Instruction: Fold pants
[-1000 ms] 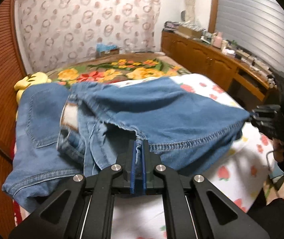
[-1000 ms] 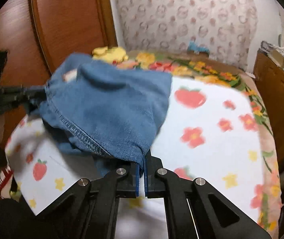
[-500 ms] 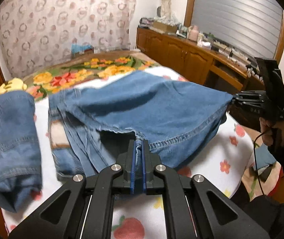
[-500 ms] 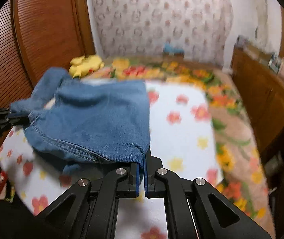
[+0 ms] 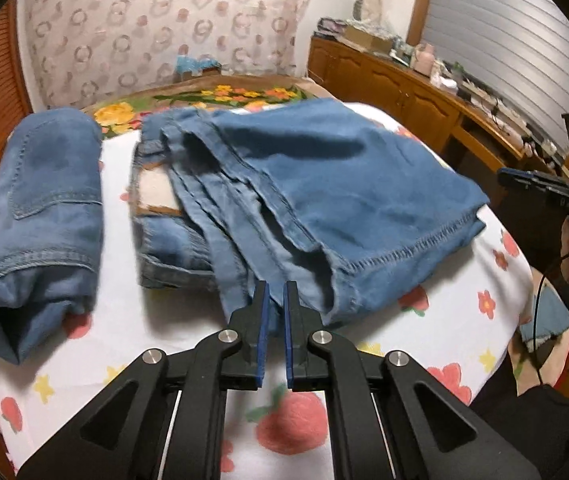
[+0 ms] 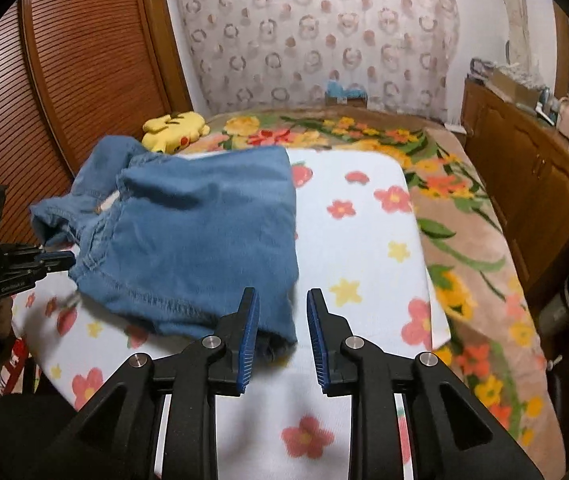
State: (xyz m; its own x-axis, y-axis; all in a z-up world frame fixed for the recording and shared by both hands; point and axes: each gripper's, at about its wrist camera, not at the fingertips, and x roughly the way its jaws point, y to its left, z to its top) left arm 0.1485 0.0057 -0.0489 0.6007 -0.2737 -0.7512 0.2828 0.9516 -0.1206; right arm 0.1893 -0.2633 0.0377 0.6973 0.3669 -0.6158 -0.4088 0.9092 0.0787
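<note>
Pants [image 5: 324, 184] are lying folded on the white flower-print sheet [image 5: 156, 320] on the bed — blue denim, the hemmed edge facing the cameras, several layers stacked along the left side in the left wrist view, with a pale patch of lining showing near the waistband. A second piece of blue denim [image 5: 44, 200] is sitting just left of the stack, a pocket seam on top and an open end toward the camera; I cannot tell if it is part of the same pants. Left gripper [image 5: 276, 292] is sitting at the near edge of the stack, its blue fingers [image 5: 262, 320] showing a narrow gap with a bit of denim edge right at the tips — cannot tell from the view whether they are pinching it. Right gripper [image 6: 282, 300] is sitting at the near right corner of the pants [image 6: 204, 240], its fingers [image 6: 250, 332] having just been opening; they are standing clearly apart, the corner of cloth lying between them but the pads not pressing on it. In the right wrist view the left gripper is showing at the far left edge, its tips touching the denim hem. A yellow plush toy [image 6: 174, 126] is resting on the floral blanket [image 6: 464, 220] beyond the pants.
</note>
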